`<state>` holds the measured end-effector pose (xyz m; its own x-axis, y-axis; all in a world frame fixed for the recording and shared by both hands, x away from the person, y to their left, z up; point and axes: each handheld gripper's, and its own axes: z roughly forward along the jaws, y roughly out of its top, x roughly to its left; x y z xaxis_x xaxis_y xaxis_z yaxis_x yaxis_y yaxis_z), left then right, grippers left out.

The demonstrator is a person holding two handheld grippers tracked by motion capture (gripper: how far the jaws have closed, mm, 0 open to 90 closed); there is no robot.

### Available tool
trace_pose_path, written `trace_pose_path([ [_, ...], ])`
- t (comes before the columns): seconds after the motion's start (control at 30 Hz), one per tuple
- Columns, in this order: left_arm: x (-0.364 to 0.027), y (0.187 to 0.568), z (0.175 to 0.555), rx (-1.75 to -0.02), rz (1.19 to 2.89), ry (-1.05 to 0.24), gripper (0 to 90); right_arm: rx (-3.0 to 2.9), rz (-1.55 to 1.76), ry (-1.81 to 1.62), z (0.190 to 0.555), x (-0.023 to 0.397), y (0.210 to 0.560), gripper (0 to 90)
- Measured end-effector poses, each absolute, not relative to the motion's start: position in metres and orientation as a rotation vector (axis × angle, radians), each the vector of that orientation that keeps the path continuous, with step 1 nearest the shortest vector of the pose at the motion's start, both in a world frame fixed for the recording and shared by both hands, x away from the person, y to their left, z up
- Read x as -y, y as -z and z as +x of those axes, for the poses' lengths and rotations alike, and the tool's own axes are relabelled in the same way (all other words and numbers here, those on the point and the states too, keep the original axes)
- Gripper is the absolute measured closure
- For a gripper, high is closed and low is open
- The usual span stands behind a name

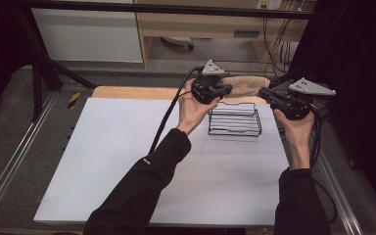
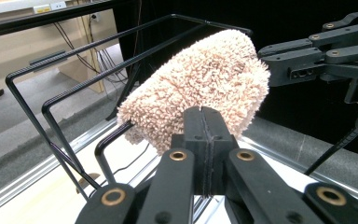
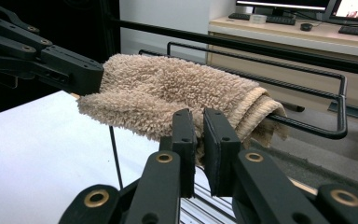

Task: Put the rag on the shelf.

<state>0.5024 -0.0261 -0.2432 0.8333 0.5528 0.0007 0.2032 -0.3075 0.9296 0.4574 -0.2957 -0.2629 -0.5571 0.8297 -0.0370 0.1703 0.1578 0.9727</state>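
From the high view, we are looking down on a white table (image 1: 127, 161) with a black wire rack (image 1: 235, 120) standing near its far edge. A fluffy beige towel (image 1: 247, 85) is lying over the top rail of the rack. The left gripper (image 1: 225, 89) is sitting at the left end of the towel, and the right gripper (image 1: 264, 93) is sitting at the right end of the towel. A hand (image 1: 193, 110) is holding the left gripper just left of the rack. Black sleeves are coming in from the near side of the table.

In the left gripper view, we are seeing the left gripper (image 2: 204, 122) with its fingers (image 2: 193, 135) pressed tight together, right against the near edge of the towel (image 2: 200, 79). We cannot tell if any cloth is pinched between them. The towel is hanging on the rack (image 2: 51, 116). The other gripper (image 2: 268, 67) is touching the far end of the towel.

In the right gripper view, the right gripper (image 3: 200, 128) is showing its fingers (image 3: 219, 144) almost closed, with a thin gap, at the lower edge of the towel (image 3: 168, 93). We cannot tell if they are pinching it. The towel is draped over the rack rail (image 3: 307, 126), and the other gripper (image 3: 93, 72) is touching its far end.
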Motion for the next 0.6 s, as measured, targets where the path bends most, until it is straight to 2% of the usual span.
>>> trace_pose_path([
  [0.27, 0.026, 0.244, 0.503, -0.562, 1.884, -0.4, 89.9, -1.82, 0.921, -1.485, 0.449, 0.295, 0.248, 72.7],
  [0.37, 0.027, 0.246, 0.502, -0.559, 1.89, -0.405, 89.9, -1.808, 0.913, -1.512, 0.449, 0.292, 0.243, 71.5],
  [0.6, 0.026, 0.255, 0.502, -0.548, 1.902, -0.41, 89.8, -1.875, 1.01, -1.444, 0.458, 0.289, 0.26, 87.8],
])
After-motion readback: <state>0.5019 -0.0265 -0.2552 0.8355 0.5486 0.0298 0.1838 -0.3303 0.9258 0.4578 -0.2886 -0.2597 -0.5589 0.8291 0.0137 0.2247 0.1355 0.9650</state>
